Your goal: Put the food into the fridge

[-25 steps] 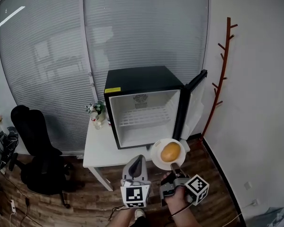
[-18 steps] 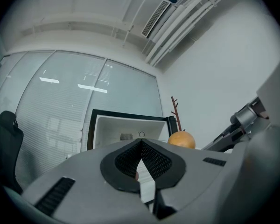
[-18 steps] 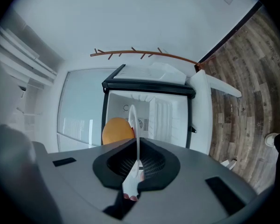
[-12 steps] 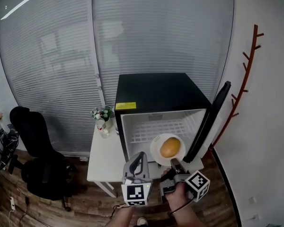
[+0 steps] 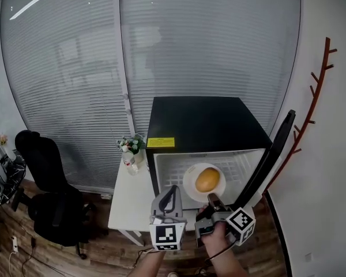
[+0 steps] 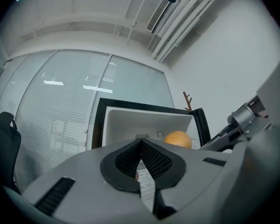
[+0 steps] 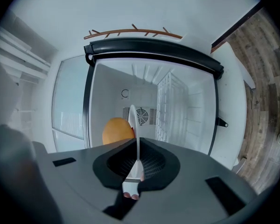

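Observation:
A round orange-brown food item (image 5: 207, 179) lies on a white plate (image 5: 190, 184). My right gripper (image 5: 211, 199) is shut on the plate's near rim and holds it level in front of the open black fridge (image 5: 207, 120). In the right gripper view the plate (image 7: 132, 118) shows edge-on between the jaws, with the food (image 7: 116, 130) to its left and the white fridge interior (image 7: 186, 106) behind. My left gripper (image 5: 172, 189) hovers beside it, shut and empty. In the left gripper view its jaws (image 6: 141, 143) meet at the tips, facing the fridge (image 6: 130, 118).
The fridge door (image 5: 272, 153) stands open on the right. The fridge rests on a white table (image 5: 130, 198) with a small bottle and flowers (image 5: 131, 149) at its left. A black office chair (image 5: 43, 175) stands far left. A wooden coat rack (image 5: 312, 91) leans against the right wall.
Both grippers have moved forward toward the fridge with the plate still held. The plate now sits in front of the open compartment, and the fridge looms larger in the head view.

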The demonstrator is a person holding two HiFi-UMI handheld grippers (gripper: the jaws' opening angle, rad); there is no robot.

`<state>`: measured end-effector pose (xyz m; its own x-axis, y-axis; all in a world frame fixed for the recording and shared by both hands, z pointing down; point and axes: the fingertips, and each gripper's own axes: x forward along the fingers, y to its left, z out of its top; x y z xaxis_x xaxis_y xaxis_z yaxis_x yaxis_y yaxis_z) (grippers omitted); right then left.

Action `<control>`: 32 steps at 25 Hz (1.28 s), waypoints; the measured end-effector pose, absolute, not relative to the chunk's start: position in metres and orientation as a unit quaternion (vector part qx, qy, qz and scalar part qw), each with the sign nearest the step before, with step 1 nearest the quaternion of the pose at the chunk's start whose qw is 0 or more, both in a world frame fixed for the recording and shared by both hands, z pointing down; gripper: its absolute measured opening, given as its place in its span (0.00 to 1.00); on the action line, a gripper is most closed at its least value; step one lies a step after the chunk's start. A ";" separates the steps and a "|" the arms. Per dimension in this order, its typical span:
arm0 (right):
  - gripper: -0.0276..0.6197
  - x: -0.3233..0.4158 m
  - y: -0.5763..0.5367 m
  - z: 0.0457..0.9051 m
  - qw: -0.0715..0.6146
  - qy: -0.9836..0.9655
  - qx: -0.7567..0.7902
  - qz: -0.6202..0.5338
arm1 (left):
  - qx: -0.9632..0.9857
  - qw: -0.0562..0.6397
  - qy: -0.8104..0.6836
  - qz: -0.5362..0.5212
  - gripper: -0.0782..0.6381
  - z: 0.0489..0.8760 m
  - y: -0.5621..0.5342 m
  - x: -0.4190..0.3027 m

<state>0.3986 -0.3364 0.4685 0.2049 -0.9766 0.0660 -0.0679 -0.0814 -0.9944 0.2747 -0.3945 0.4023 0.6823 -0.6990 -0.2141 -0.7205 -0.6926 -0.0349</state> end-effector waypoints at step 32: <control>0.09 0.411 -0.465 0.508 0.380 0.516 -0.569 -0.515 | -0.854 0.082 0.508 0.078 0.14 0.406 -0.412 0.259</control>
